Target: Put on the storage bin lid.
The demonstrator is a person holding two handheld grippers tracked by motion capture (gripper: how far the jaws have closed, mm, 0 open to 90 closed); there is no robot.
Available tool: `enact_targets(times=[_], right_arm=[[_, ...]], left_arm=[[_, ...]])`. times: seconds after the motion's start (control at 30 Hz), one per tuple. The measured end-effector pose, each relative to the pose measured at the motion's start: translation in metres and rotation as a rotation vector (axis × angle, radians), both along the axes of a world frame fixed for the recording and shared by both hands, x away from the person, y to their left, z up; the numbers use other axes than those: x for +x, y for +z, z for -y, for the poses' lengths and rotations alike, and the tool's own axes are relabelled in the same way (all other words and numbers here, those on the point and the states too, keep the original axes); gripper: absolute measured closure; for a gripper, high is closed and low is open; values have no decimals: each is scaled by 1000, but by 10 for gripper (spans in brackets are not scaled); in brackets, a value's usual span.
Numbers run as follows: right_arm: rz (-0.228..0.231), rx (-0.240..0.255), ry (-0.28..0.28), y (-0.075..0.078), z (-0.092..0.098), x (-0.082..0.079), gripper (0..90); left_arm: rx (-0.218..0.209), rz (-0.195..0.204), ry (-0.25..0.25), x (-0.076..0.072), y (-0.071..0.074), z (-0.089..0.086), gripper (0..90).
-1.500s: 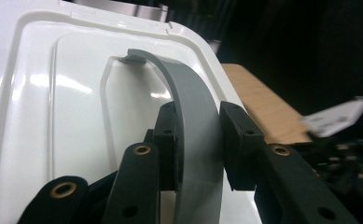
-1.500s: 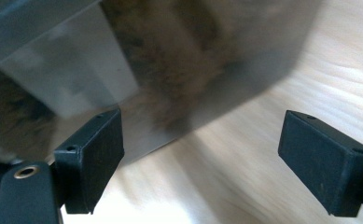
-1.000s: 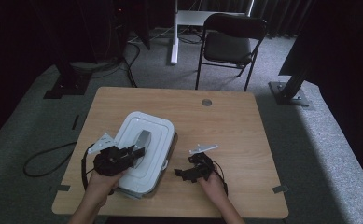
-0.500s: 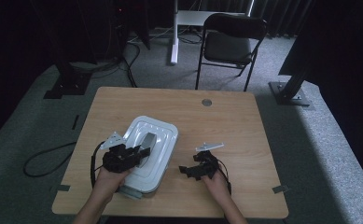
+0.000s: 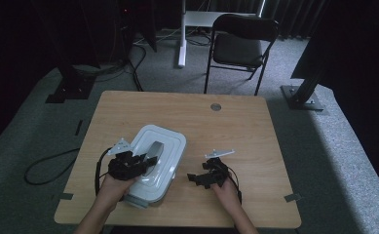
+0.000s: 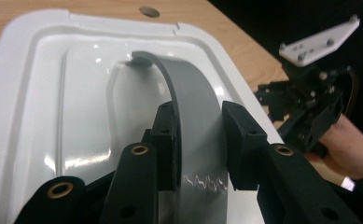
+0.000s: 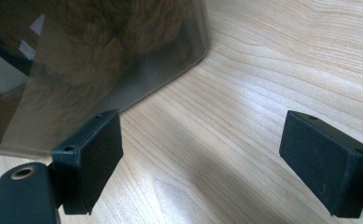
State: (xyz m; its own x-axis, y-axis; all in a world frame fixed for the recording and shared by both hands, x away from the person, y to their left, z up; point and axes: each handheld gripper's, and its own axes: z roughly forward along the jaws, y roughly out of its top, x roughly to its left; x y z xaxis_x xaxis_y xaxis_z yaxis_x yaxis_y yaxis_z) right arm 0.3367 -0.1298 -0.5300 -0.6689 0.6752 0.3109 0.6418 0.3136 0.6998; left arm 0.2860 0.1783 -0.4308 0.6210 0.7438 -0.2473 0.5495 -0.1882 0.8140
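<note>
a white lidded container (image 5: 155, 165) with rounded corners lies in the lower left part of the wooden surface (image 5: 236, 126) in the high view, its long side running diagonally. its glossy lid has a raised rim and a grey arched handle (image 6: 195, 116) along the middle. in the right gripper view the container's side (image 7: 90, 60) looks smoky and see-through, with something brown and fuzzy inside that is too blurred to name.

the left gripper (image 6: 198, 140) sits low in its own view, jaws narrowed on either side of the grey handle, the pads at or nearly at its edges. the right gripper (image 7: 216, 158) hangs wide open over bare wood just beside the container, holding nothing.

compared with a second ago, the container has turned slightly and shifted a little toward the upper right, and the right gripper has moved a little too.
</note>
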Motion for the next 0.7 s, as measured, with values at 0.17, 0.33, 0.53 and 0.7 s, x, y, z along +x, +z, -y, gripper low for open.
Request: enact_targets(times=[0.17, 0.33, 0.53, 0.7], right_arm=[[7, 12, 2, 3, -2, -1, 125], [9, 6, 5, 3, -3, -2, 125], [3, -4, 10, 1, -4, -2, 125], [1, -13, 9, -1, -5, -2, 125]], left_arm=[[52, 7, 16, -2, -1, 6, 692], [107, 3, 18, 0, -1, 11, 686], [109, -5, 15, 2, -1, 11, 686], [148, 3, 22, 4, 0, 15, 681]])
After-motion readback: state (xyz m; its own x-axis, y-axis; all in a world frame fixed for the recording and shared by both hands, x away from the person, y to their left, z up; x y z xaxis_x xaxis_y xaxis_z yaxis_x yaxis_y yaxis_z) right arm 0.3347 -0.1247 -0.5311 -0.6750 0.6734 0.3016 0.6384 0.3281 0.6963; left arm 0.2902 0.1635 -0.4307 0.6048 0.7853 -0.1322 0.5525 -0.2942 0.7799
